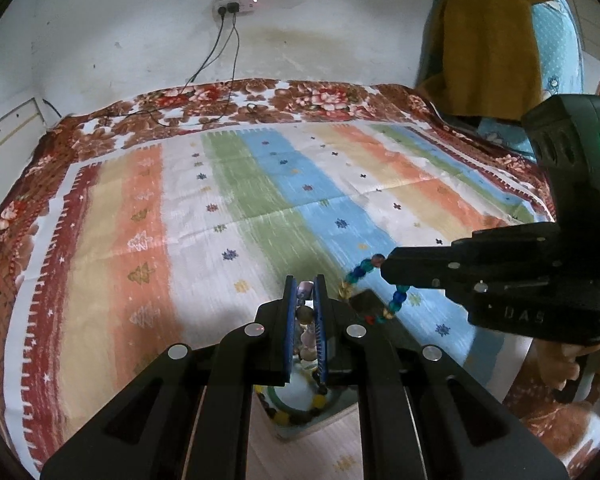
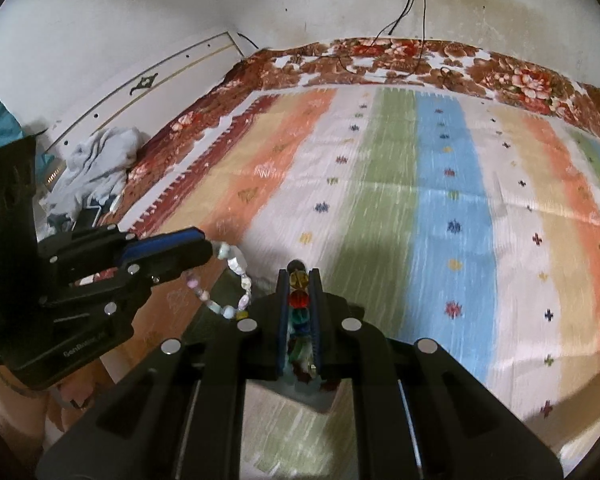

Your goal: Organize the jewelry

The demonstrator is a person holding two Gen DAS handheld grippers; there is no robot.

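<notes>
Beaded bracelets [image 2: 236, 280] probably above box [image 1: 300, 420]

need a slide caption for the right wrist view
Right gripper shut on a multicolored bead bracelet; left gripper holds a pale bead bracelet above the striped cloth.

Right gripper [image 2: 299, 280] clamped on a strand of colourful beads [image 2: 299, 300], amber, red and teal showing between the blue pads. Left gripper [image 2: 208, 250] at the left, pinching a pale bead bracelet [image 2: 238, 280] that hangs in a loop. Beneath both, a striped cloth [image 2: 440, 200] over a floral blanket [image 2: 380, 60].
</notes>
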